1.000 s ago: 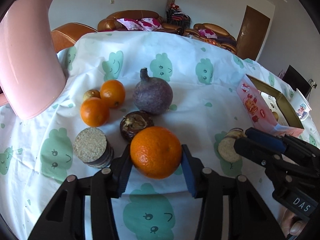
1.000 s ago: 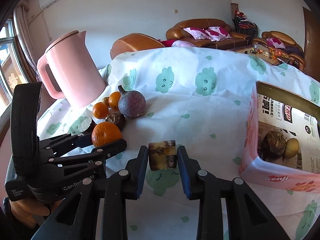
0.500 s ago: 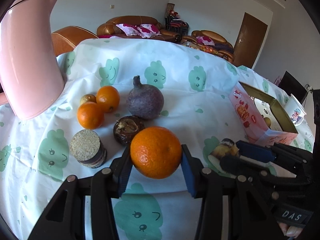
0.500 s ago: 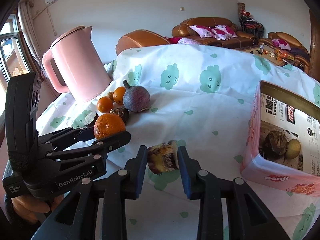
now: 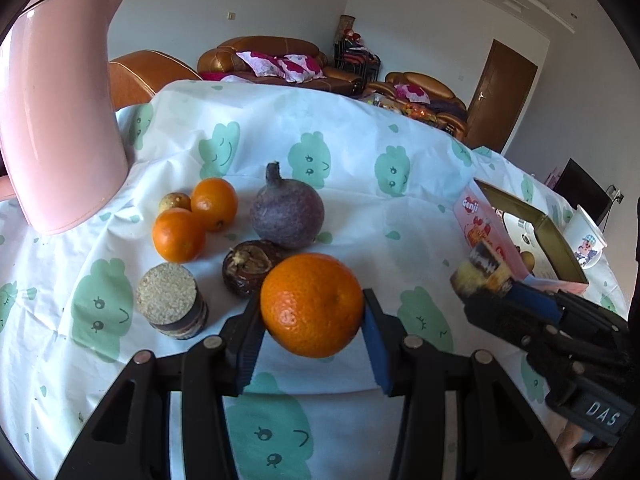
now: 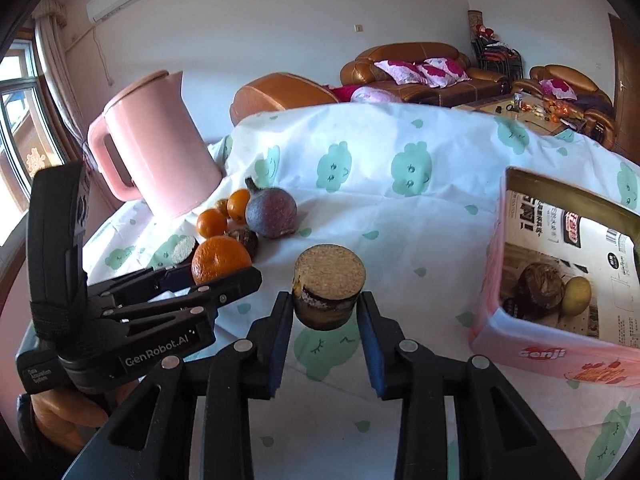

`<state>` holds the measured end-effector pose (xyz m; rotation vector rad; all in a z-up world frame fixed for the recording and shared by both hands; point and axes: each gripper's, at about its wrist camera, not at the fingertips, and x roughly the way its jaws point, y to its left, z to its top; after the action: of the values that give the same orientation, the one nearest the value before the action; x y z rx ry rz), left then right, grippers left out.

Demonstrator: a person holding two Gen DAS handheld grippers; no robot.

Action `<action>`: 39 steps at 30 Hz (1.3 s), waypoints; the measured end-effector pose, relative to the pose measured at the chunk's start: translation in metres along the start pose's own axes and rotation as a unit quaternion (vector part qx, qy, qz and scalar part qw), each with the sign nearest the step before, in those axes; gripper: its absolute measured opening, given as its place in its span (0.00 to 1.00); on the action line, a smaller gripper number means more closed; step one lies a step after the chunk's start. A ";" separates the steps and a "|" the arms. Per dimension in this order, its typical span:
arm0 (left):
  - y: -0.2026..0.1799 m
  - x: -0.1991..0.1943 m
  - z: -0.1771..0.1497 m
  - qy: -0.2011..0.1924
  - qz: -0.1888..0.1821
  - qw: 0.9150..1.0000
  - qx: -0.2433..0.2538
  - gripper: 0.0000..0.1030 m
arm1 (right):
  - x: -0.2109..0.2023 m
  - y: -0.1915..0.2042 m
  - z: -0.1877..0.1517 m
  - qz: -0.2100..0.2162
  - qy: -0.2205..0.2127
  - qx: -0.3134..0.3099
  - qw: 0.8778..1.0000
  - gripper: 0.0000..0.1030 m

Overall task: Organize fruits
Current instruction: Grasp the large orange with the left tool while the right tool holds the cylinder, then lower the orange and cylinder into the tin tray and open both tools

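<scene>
While the left hand-held gripper [image 5: 312,320] squeezes an orange [image 5: 312,304] above the counter [image 5: 400,208] and the right hand-held gripper [image 6: 325,312] is closing on a sugarcane chunk [image 6: 329,290], both likely next go over the pink box [image 6: 536,356], then let go
</scene>
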<state>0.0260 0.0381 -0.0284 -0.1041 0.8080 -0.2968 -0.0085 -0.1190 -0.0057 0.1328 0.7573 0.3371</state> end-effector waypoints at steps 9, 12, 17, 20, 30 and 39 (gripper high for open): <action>-0.057 -0.007 0.016 -0.047 -0.039 0.997 0.045 0.46 | -0.045 -0.060 0.018 -0.117 -0.080 0.036 0.989 0.34; -0.086 -0.001 0.019 -0.051 -0.055 0.995 0.071 0.46 | -0.052 -0.090 0.019 -0.142 -0.082 0.058 0.985 0.34; -0.134 0.015 0.026 -0.043 -0.085 0.990 0.103 0.46 | -0.062 -0.133 0.018 -0.173 -0.075 0.088 0.978 0.34; -0.159 0.025 0.032 -0.038 -0.095 0.988 0.116 0.46 | -0.060 -0.151 0.014 -0.182 -0.060 0.094 0.977 0.34; -0.204 0.066 0.034 0.013 -0.115 0.985 0.131 0.46 | -0.060 -0.180 0.010 -0.184 -0.036 0.107 0.976 0.34; -0.206 0.067 0.035 0.024 -0.110 0.985 0.134 0.52 | -0.053 -0.187 0.008 -0.191 -0.021 0.108 0.975 0.37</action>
<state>0.0500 -0.1794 -0.0088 0.0682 0.7991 -0.6165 0.0081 -0.3125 -0.0099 0.1955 0.7593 -0.1145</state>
